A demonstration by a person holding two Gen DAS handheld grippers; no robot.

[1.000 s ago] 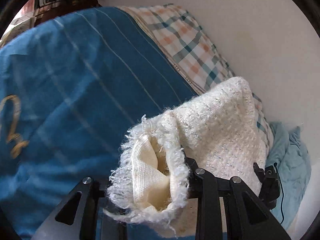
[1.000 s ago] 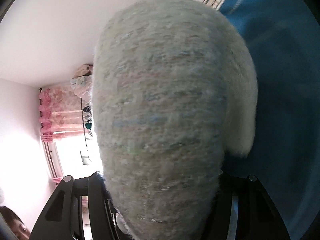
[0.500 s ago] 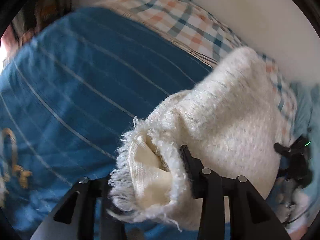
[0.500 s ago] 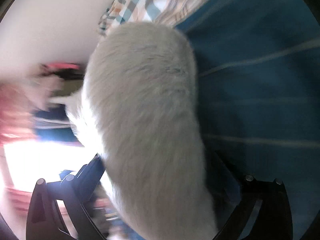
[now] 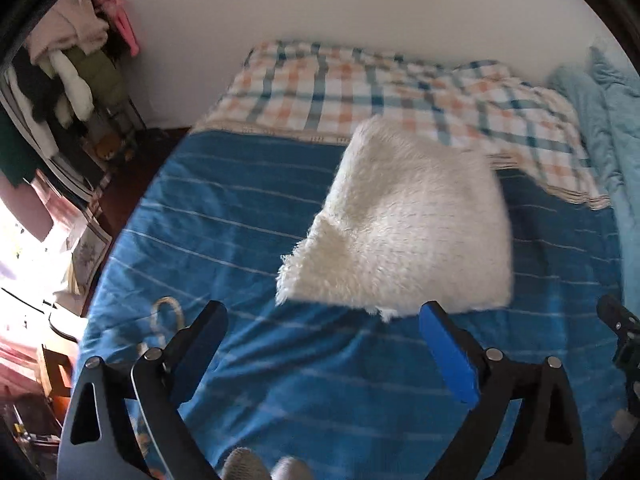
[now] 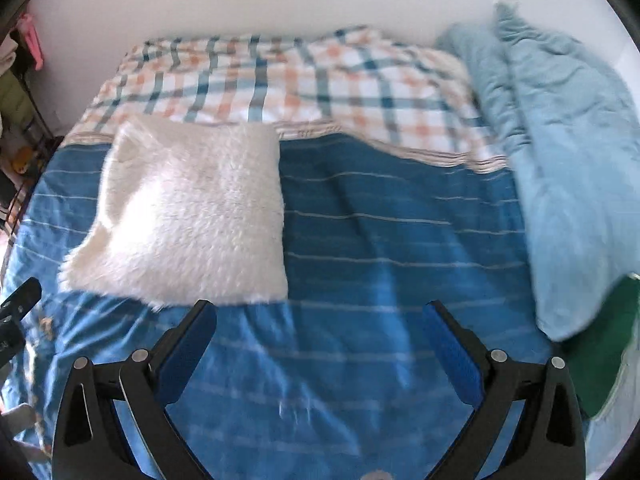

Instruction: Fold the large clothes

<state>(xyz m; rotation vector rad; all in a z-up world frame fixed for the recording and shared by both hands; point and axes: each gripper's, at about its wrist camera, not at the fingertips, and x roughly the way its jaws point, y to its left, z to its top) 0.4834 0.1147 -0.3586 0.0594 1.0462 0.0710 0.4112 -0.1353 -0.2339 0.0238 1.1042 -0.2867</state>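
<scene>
We note the left gripper [image 5: 322, 324] with its fingers [image 5: 448, 354] spread wide and still parting, blue pads bare, nothing between them; the near fringe of the folded garment sits just beyond the tips, untouched. The right gripper [image 6: 320, 320] likewise has its fingers [image 6: 452, 354] fully apart, nothing clamped, only bedcover seen through the gap. The white fuzzy sweater [image 6: 188, 216] lies folded into a rough square on the bed [image 6: 380, 240], free of both grippers. In the right wrist view it lies toward the bed's left side, its far edge reaching the seam where the blue striped cover [image 5: 240, 240] meets the checked sheet [image 6: 300, 80] along the wall-side edge. A light blue quilt [image 6: 568, 184] is bunched along the bed's right edge, with a green item [image 6: 604, 344] just beside its near end. In the left wrist view, past the bed's left edge, we see hanging clothes [image 5: 60, 72] in the corner of the room. Both views are somewhat blurred.
</scene>
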